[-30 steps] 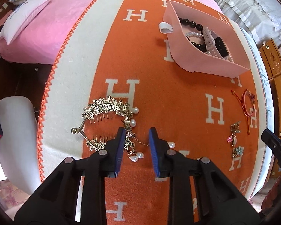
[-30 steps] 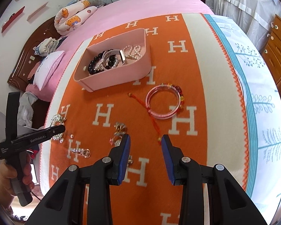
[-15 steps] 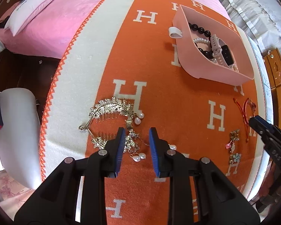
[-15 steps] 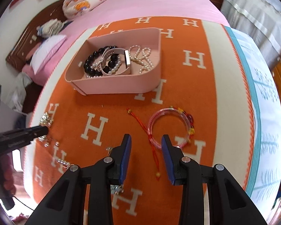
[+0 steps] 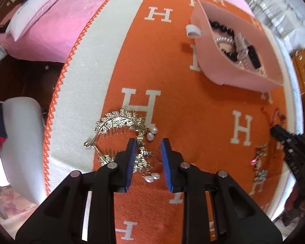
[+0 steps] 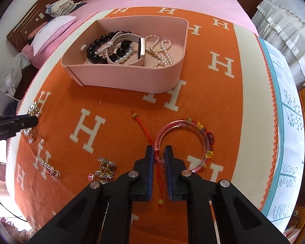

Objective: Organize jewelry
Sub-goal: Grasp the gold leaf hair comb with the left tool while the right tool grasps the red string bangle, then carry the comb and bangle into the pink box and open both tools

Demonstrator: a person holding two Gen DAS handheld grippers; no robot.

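Now the right tongs (image 6: 158, 154) have just closed onto the pink bangle (image 6: 183, 144) near the blanket's (image 6: 116, 105) near edge. Left tongs (image 5: 148, 158), narrowing, straddle the gold hair comb (image 5: 120, 124) ungripped; the pink tray (image 6: 132, 75) comes next, probably.

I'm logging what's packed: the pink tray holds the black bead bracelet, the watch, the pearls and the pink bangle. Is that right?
Not quite. The pink bangle is not in the pink tray; it lies on the orange blanket in front of it, between the right gripper's pads. The black bead bracelet, watch and pearls are inside, as the right wrist view shows.
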